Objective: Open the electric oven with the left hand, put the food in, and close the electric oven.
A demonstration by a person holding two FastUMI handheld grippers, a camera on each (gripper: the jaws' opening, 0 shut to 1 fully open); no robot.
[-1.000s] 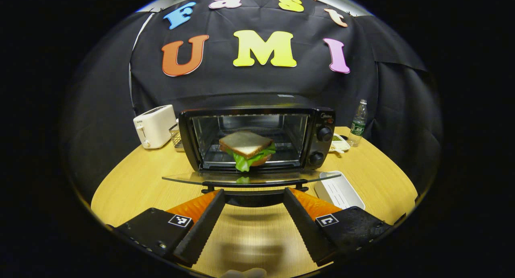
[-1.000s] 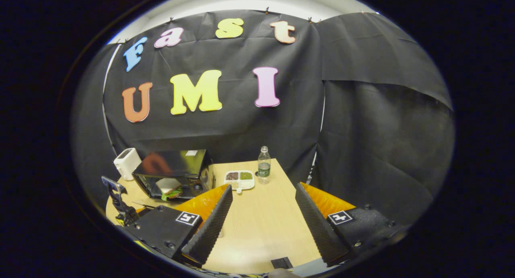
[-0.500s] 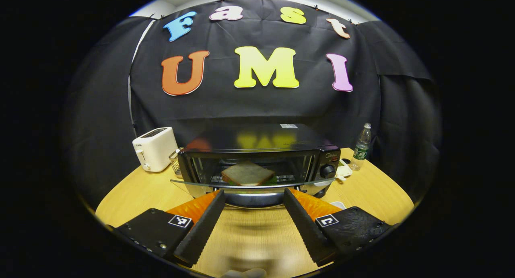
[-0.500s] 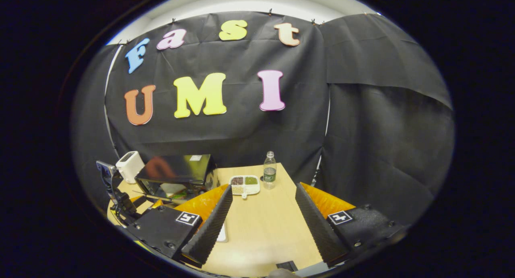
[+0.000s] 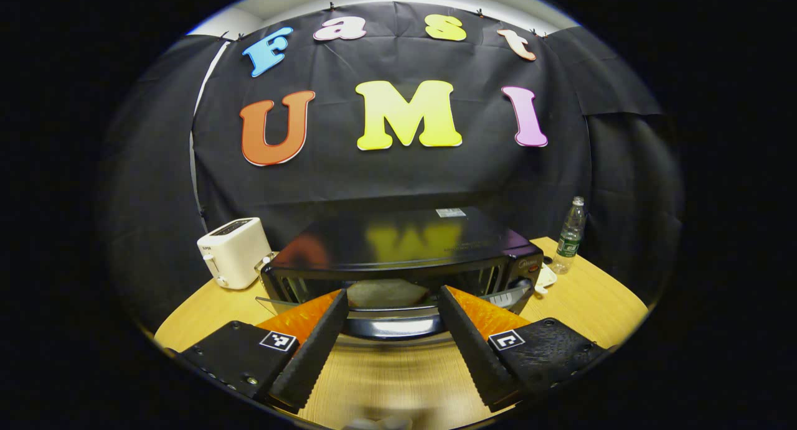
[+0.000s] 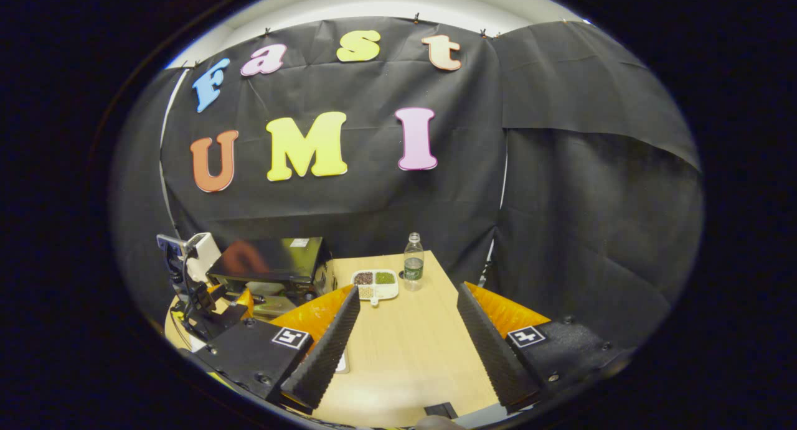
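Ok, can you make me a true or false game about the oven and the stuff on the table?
1. The sandwich is inside the oven. True.
2. The oven door is fully shut. False: it is partly raised, with a gap left.
3. A white toaster stands beside the oven. True.
4. The water bottle lies on its side. False: it stands upright.
5. The right gripper holds the sandwich. False: its fingers are open with nothing between them.

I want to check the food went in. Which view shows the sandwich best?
The left gripper view: the sandwich sits straight ahead inside the oven, above the part-raised door. In the right gripper view it is a small pale patch at the far left.
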